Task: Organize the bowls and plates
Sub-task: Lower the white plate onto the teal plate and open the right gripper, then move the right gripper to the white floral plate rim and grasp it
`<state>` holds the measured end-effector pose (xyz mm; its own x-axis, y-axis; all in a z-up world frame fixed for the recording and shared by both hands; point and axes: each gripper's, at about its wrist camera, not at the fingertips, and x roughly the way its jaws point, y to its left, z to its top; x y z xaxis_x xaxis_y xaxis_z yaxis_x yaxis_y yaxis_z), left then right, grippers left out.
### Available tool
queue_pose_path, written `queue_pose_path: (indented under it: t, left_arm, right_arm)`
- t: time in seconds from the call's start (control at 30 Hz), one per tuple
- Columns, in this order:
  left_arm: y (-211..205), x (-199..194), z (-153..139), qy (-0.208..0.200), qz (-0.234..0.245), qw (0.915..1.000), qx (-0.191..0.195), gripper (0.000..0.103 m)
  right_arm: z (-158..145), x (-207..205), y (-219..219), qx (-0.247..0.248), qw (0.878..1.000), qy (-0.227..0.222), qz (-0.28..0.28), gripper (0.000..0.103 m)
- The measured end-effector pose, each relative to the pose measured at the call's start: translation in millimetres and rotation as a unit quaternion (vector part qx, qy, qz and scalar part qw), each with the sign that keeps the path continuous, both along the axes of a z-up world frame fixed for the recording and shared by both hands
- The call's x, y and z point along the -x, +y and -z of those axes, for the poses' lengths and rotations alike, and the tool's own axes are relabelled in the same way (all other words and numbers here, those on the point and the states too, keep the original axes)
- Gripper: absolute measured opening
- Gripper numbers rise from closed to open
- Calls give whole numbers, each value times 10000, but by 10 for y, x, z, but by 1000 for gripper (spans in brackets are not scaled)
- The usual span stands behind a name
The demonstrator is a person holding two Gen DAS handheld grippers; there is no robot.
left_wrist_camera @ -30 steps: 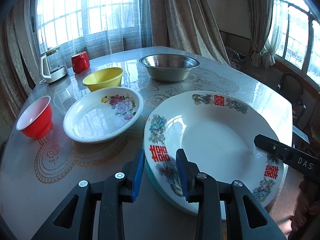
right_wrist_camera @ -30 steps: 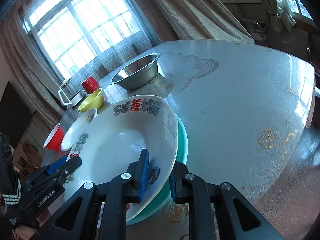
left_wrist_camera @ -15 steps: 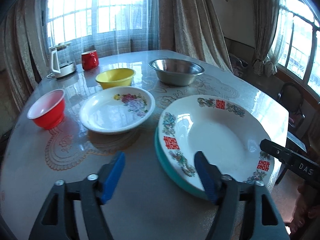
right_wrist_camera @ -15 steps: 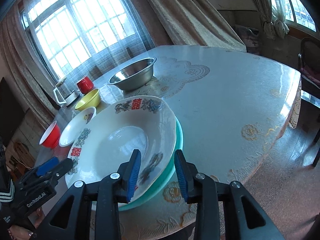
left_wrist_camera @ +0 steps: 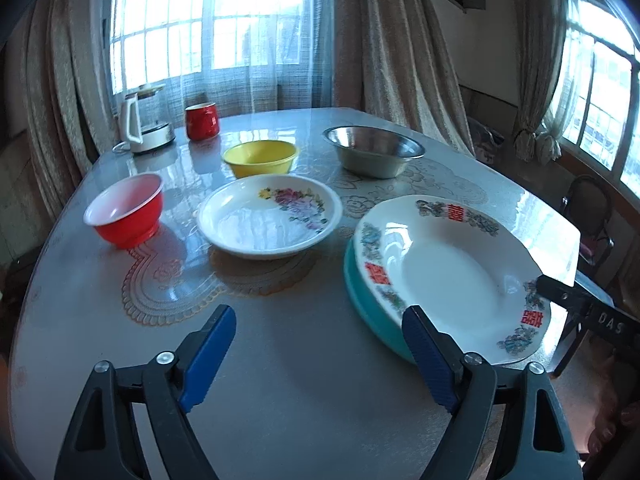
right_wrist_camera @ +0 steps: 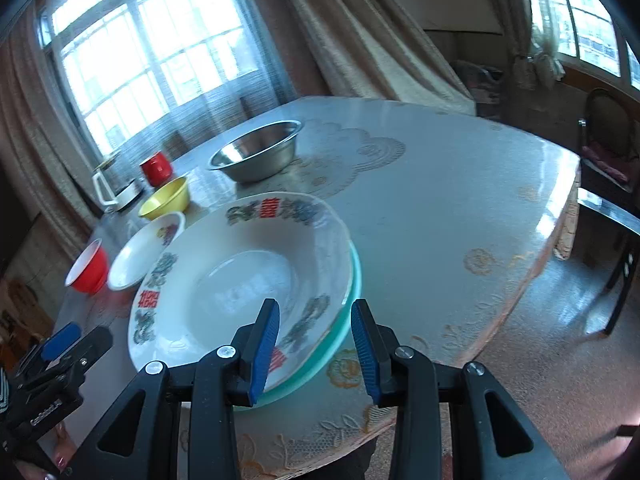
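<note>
A large white plate with red characters (left_wrist_camera: 448,276) (right_wrist_camera: 240,280) rests on a teal plate (left_wrist_camera: 360,312) (right_wrist_camera: 344,344) near the table's front edge. My left gripper (left_wrist_camera: 320,320) hovers over bare table just left of that stack, its jaws opening wide with nothing between them. My right gripper (right_wrist_camera: 315,312) stands open at the stack's near rim, and its blue pads are clear of the plates. Further left are a floral white plate (left_wrist_camera: 268,216), a red bowl (left_wrist_camera: 126,210), a yellow bowl (left_wrist_camera: 260,158) and a steel bowl (left_wrist_camera: 372,152).
A red mug (left_wrist_camera: 202,120) and a white kettle (left_wrist_camera: 140,124) stand at the back left of the round table (left_wrist_camera: 280,380). Curtained windows lie behind it. A dark chair (right_wrist_camera: 608,140) stands off the right side, past the table's edge.
Both grippers let go of the white plate's rim and drew back. The left one opened wide and shifted left, off the stack. The white plate now lies flat on the teal plate.
</note>
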<state>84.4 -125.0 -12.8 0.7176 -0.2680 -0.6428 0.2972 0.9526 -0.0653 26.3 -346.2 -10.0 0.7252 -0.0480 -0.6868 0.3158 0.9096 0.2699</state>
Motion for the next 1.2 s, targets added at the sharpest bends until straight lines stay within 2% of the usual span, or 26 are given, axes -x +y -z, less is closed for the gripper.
queue_pose_path:
  t: [0.17, 0.33, 0.67, 0.8, 0.9, 1.0, 1.2]
  left_arm:
    - [192, -72, 19, 137, -232, 9996, 116, 89]
    - [340, -152, 45, 295, -449, 9983, 213, 92]
    - [491, -361, 5, 338, -639, 9971, 222, 93]
    - [561, -537, -39, 233, -871, 9956, 259, 94]
    - [625, -692, -44, 145, -1043, 9938, 362, 97]
    - [659, -863, -28, 130, -1127, 9926, 445, 98]
    - [609, -1209, 90, 411, -1152, 9911, 520, 98]
  right_arm:
    - [-85, 26, -22, 99, 9995, -108, 291, 39]
    - [-148, -29, 50, 186, 9994, -159, 263, 39]
    - [-288, -313, 388, 359, 9986, -167, -350, 41]
    - [-338, -447, 533, 389, 9969, -206, -648, 46]
    - [-356, -548, 603, 292, 9962, -221, -793, 55]
    - [-378, -634, 673, 288, 9952, -219, -904, 57]
    - [-414, -879, 763, 253, 9933, -163, -1116, 57]
